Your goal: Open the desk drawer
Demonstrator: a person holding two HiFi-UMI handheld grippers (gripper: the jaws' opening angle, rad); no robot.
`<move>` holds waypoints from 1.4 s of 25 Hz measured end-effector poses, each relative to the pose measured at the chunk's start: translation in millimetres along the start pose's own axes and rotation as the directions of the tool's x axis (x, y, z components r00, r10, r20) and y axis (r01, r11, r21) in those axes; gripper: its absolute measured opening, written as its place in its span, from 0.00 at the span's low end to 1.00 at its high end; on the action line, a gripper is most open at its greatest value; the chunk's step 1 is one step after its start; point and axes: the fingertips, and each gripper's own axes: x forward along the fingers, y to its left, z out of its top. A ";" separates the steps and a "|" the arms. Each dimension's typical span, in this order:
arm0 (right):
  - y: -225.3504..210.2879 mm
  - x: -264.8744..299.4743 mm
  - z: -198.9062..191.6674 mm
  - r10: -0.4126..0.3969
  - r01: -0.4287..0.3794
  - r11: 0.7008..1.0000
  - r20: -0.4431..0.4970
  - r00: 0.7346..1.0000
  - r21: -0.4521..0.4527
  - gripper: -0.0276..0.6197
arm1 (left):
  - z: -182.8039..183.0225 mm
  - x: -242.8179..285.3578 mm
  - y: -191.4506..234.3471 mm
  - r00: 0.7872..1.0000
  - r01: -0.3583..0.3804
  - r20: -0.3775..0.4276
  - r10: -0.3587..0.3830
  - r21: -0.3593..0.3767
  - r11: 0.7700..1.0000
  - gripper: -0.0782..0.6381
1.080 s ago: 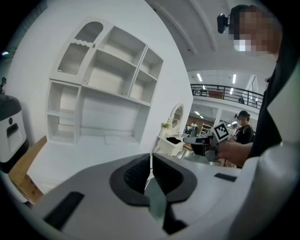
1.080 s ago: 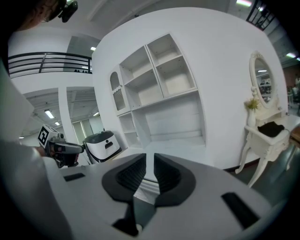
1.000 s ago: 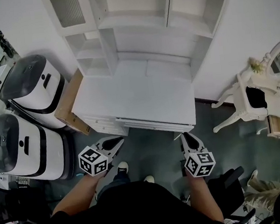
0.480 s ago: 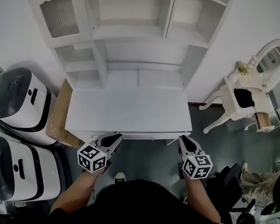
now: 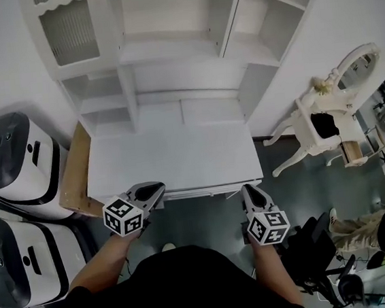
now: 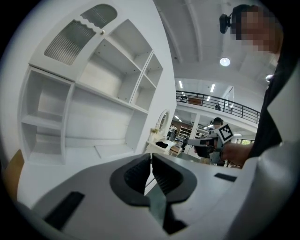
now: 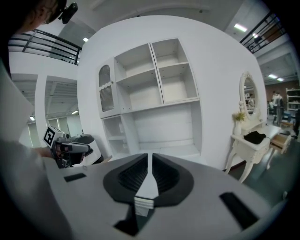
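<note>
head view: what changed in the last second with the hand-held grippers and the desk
Mostly the camera moved: the desk now shows more squarely from above and slightly farther left in the picture. Nothing was taken hold of or let go. The left hand-held gripper and the right hand-held gripper stayed just in front of the desk's front edge, with their jaws shut and empty. The drawer looks not pulled out.

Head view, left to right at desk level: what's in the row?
White-and-black machine → brown panel → white desk → white dressing table with oval mirror.
</note>
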 end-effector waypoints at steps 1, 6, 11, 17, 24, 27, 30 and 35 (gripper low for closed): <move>1.0 1.8 -0.2 -0.010 0.010 1.000 -0.001 1.000 0.002 0.09 | -0.5 -0.5 2.7 1.000 0.008 -0.001 -0.008 -0.002 1.000 0.14; 8.5 7.2 -4.0 -0.057 0.057 0.998 -0.017 0.998 0.012 0.09 | -6.5 -7.3 20.2 0.999 0.031 -0.005 -0.031 -0.017 0.999 0.13; 9.6 7.2 -5.8 -0.075 0.075 0.997 -0.022 0.997 0.000 0.09 | -10.6 -7.4 31.4 0.999 0.042 -0.002 -0.042 -0.026 0.999 0.13; -3.6 8.6 -9.1 -0.059 0.059 0.998 -0.028 0.998 0.011 0.09 | -6.2 -2.3 22.0 0.999 0.037 0.008 -0.036 -0.018 0.999 0.13; -25.6 26.5 -10.4 0.014 -0.014 1.000 -0.038 0.999 -0.002 0.10 | -2.9 8.4 12.2 0.999 -0.031 0.015 0.031 -0.006 0.999 0.13; -38.9 35.9 -8.9 0.041 -0.042 0.999 -0.042 0.998 -0.002 0.11 | 0.8 14.8 4.8 0.998 -0.059 0.024 0.059 -0.008 0.998 0.13; -53.1 46.1 -8.9 0.070 -0.070 0.998 -0.054 0.996 0.000 0.11 | 5.2 26.0 -0.7 0.996 -0.081 0.020 0.082 -0.005 0.997 0.13; -71.7 61.8 -17.1 0.107 -0.107 0.994 -0.083 0.991 0.003 0.12 | 12.2 41.8 -6.9 0.994 -0.109 0.023 0.109 -0.010 0.994 0.13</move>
